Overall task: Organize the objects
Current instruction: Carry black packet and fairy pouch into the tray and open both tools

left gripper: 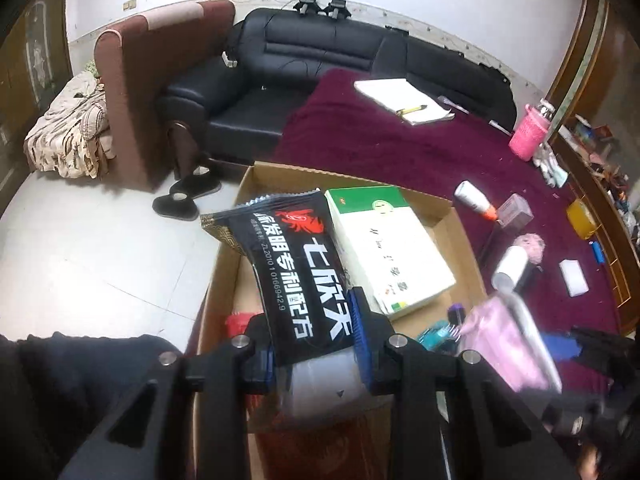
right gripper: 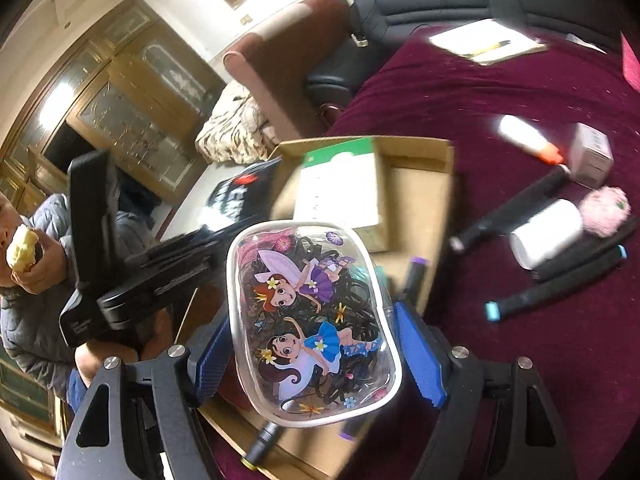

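1. The left gripper [left gripper: 316,354] is seen closed on a black plastic snack packet with white and red writing [left gripper: 298,268]. The packet's lower end is pinched between the blue pads [left gripper: 359,330], and it is held up over the open brown cardboard box [left gripper: 466,248].

2. The right gripper [right gripper: 316,354] is seen closed around a clear plastic pouch with cartoon fairies printed on it [right gripper: 312,320]. Dark tangled things can be seen inside the pouch, but what they are cannot be told. The pouch is held above the near part of the box.

3. A flat white box with a green top edge [left gripper: 390,248] is found lying inside the cardboard box, towards its far side. A purple-capped marker [right gripper: 416,274] is also seen in the cardboard box, just beyond the pouch.

4. The cardboard box is set at the edge of a table covered by a dark red velvet cloth [left gripper: 384,148].

5. To the right of the box, on the cloth, these are laid close together: a white tube with an orange cap [right gripper: 528,136], a small grey box [right gripper: 592,156], a white bottle [right gripper: 546,236], a fluffy pink ball [right gripper: 604,210] and black markers with light blue caps [right gripper: 556,290].

6. Farther off, a white notebook with a yellow pen on it [left gripper: 402,100] and a pink plastic basket [left gripper: 530,134] are seen on the cloth.

7. Behind the table, a black leather sofa [left gripper: 304,60] is placed against the wall.
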Available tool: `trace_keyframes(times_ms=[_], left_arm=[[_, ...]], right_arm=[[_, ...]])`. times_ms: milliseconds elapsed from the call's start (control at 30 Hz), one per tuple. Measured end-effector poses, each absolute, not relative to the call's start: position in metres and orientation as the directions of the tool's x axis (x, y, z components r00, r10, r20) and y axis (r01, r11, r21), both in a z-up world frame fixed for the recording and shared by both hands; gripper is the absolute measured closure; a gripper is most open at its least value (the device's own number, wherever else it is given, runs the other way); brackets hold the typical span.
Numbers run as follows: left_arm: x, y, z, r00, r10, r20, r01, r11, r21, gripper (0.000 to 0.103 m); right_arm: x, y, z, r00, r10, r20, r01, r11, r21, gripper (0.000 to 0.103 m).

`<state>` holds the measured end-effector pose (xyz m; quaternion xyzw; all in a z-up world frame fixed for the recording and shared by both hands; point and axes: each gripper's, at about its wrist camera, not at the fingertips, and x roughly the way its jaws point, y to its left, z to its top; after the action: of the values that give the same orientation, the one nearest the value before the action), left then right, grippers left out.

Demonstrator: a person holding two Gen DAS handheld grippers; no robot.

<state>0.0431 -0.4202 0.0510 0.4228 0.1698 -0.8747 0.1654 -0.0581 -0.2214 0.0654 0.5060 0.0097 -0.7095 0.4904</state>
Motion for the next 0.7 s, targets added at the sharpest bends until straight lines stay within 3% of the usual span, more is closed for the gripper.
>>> trace_keyframes(times_ms=[367, 567, 700], left_arm=[[0.028, -0.444, 0.042, -0.61, -0.082, -0.789, 0.411, -0.883, -0.226, 0.071], [0.031, -0.445, 0.049, -0.638, -0.071, -0.767, 0.402, -0.88, -0.253, 0.05], [0.046, -0.445, 0.063, -0.667, -0.086, -0.741, 0.406, -0.875, -0.265, 0.048]], right_arm=[[-0.053, -0.252, 0.044, -0.016, -0.653, -0.757, 0.694, -0.552, 0.462, 0.02], [-0.057, -0.258, 0.039, -0.022, -0.643, -0.766, 0.689, -0.565, 0.454, 0.019], [-0.056, -0.26, 0.038, -0.019, -0.64, -0.768, 0.684, -0.569, 0.457, 0.016]])
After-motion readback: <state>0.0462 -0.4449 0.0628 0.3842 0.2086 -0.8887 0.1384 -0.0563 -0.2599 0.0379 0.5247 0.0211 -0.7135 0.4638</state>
